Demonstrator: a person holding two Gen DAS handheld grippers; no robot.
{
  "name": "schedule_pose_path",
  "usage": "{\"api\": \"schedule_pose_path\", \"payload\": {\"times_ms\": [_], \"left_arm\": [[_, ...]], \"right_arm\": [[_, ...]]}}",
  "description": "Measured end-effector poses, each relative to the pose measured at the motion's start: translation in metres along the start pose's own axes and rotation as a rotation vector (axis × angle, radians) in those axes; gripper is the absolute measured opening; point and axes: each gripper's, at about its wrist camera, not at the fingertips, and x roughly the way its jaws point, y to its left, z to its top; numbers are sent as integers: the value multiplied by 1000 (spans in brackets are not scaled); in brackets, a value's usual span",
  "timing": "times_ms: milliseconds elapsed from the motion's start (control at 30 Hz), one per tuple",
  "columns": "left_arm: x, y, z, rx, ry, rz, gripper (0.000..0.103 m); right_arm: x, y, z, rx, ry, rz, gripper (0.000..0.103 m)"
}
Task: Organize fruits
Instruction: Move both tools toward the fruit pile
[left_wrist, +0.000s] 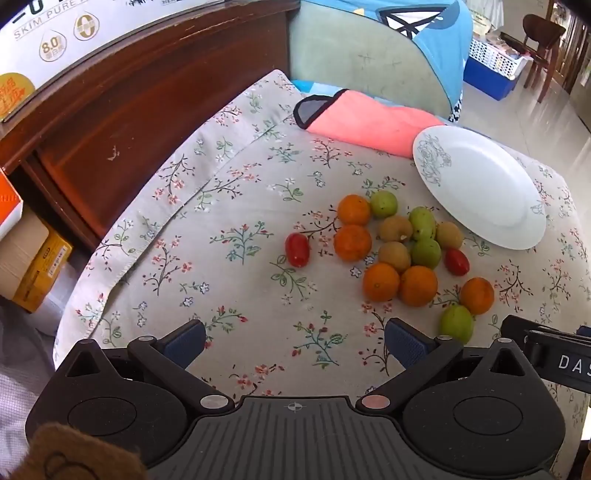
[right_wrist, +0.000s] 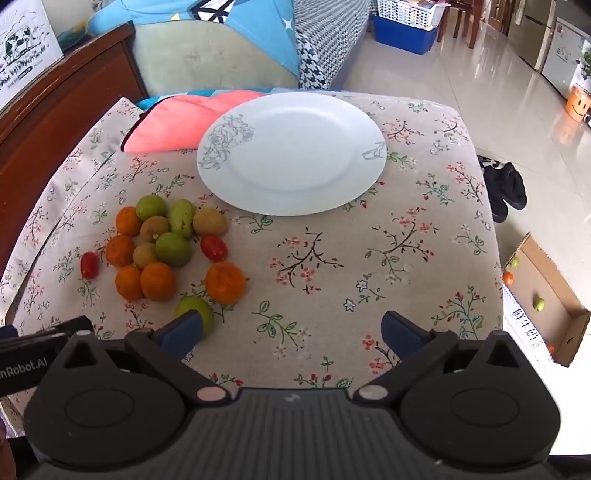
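Both hand-held grippers wide open, empty

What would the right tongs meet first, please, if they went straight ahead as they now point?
Probably only bare floral tablecloth; beyond it stands the empty white plate. The right tongs are open, and depth is uncertain.

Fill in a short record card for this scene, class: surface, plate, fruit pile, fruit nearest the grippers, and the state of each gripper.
surface: floral tablecloth
plate: white plate, nothing on it, partly resting on the pink cloth
fruit pile: oranges, green, brownish and small red fruits, loose on the cloth beside the plate
nearest fruit: green fruit next to an orange
left gripper: open, holding nothing
right gripper: open, holding nothing
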Motion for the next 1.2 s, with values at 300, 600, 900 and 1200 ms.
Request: {"api": "schedule_pose_path", "payload": {"times_ms": [300, 600, 900, 1200], "left_arm": [[2, -4, -1, 25, 7, 15, 103], [5, -8, -4, 55, 7, 32, 103], [6, -7, -5, 61, 3, 49, 103], [7, -8, -5, 67, -3, 59, 102]], "right_arm": [[0, 9, -1, -83, -7, -29, 102], [4, 13, -1, -103, -33, -48, 102], [3, 18, -6, -112, -55, -44, 102], [2, 21, -7, -116, -74, -33, 102]]}}
